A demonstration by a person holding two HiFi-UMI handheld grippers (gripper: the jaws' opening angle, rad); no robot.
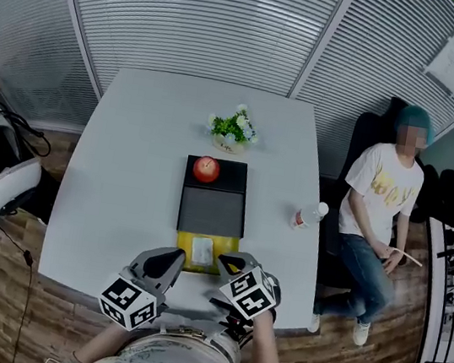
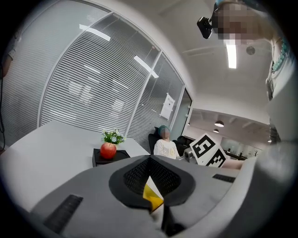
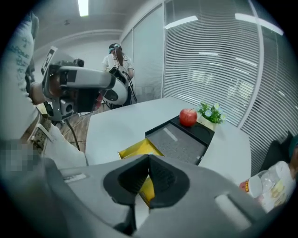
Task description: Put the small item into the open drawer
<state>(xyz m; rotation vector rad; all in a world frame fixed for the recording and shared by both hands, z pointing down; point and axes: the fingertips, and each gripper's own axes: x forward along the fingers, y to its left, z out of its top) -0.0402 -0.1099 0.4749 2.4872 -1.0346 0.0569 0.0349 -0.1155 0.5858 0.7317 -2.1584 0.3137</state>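
step: drop looks done | small white item [image 1: 202, 249] lies in open yellow drawer [image 1: 184, 241] | left gripper [image 1: 173, 256] closed, empty | right gripper [image 1: 229, 262] closed, empty | both just beside drawer front | next: back clear, don't knock drawer

The left gripper [image 1: 172, 257] and right gripper [image 1: 228, 263] are closed.

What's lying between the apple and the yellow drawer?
Only the bare grey top of the black box, seen in the head view: apple at its far end, drawer open at its near edge.
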